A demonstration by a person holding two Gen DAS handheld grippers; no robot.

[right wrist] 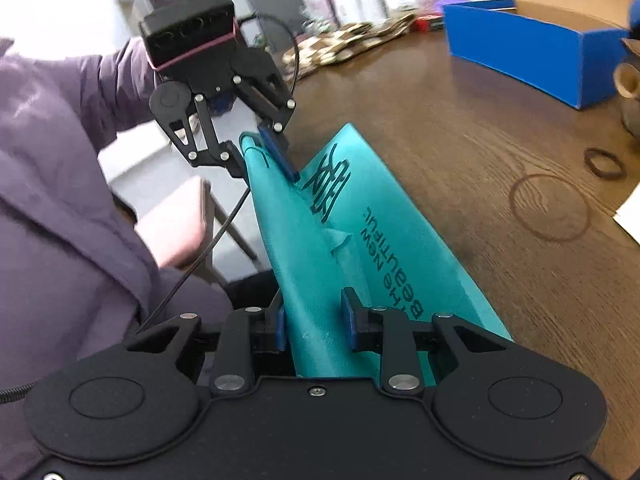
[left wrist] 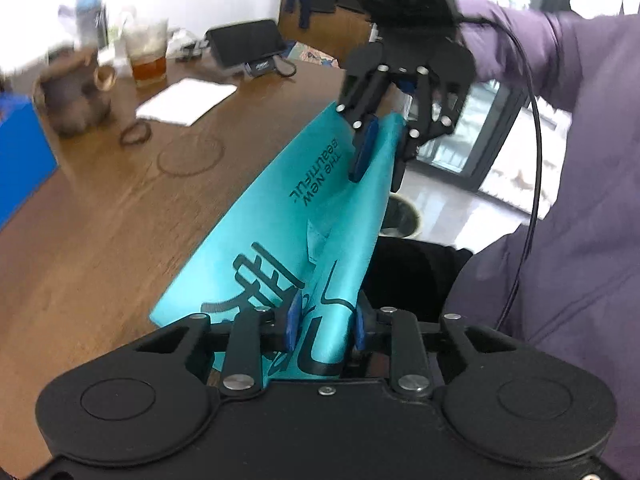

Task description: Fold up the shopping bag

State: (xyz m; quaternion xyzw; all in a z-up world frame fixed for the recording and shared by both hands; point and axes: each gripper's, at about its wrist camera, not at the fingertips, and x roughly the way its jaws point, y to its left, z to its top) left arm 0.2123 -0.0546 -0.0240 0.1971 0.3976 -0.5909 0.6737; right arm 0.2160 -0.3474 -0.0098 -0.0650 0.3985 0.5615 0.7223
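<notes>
My left gripper (left wrist: 325,330) and right gripper (right wrist: 316,326) each pinched teal shopping bag (left wrist: 280,216) ends; bag stretched between jaws over table (left wrist: 100,208).

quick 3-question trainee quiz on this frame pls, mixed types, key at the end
1. True or false: the teal shopping bag lies flat and untouched on the wooden table.
2. Which holds an end of the bag? A) left gripper only B) right gripper only C) both
3. Fill in: the open box on the table is ____ in colour.

Key: 1 false; 2 C; 3 blue
</notes>
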